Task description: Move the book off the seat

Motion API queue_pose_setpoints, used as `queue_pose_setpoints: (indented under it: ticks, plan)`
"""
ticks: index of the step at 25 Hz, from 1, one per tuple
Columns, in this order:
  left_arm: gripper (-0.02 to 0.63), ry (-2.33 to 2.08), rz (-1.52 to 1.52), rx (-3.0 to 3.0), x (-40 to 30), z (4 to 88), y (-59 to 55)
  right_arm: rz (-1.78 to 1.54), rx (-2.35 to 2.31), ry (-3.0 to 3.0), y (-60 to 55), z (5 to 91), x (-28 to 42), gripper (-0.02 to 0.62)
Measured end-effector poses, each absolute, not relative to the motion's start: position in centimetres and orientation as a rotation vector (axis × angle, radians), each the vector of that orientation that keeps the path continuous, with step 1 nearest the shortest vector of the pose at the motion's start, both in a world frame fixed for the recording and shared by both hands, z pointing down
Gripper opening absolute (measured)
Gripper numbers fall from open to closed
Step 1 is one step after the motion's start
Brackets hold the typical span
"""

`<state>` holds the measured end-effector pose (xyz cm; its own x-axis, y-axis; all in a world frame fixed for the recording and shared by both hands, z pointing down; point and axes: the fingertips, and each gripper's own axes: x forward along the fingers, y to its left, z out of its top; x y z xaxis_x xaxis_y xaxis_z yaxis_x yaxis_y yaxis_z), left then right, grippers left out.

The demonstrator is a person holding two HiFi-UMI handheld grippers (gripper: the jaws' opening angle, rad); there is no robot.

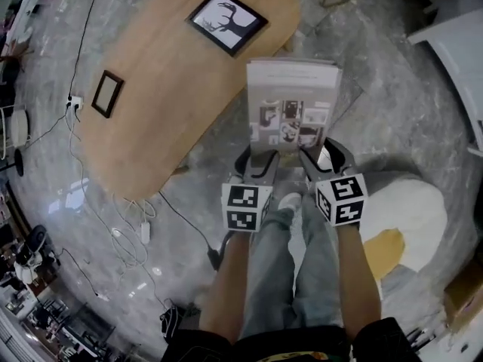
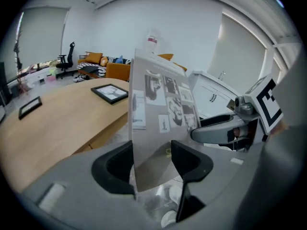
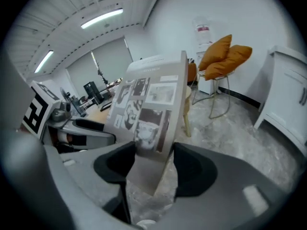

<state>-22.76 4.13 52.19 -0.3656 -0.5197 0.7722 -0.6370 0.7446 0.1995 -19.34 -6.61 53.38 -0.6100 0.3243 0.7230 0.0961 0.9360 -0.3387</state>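
A grey book with black-and-white pictures on its cover is held in the air in front of me, over the marble floor by the table's end. My left gripper is shut on its near left corner and my right gripper on its near right corner. In the left gripper view the book stands between the dark pads of the left gripper, with the right gripper beside it. In the right gripper view the book sits clamped in the right gripper.
A wooden table lies left of the book, bearing a framed deer picture and a small dark frame. A white rounded seat with a yellow patch is at my right. Cables trail on the floor. A chair with orange cushions stands further off.
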Motion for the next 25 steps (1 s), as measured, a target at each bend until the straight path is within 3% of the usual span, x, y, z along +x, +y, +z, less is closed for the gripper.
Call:
queue_pose_setpoints:
  ticks: [25]
  plan:
    - [0.244, -2.131, -0.077, 0.189, -38.7, 53.4, 19.4, 0.099, -0.937, -2.009, 8.6, 55.5, -41.5, 0.242]
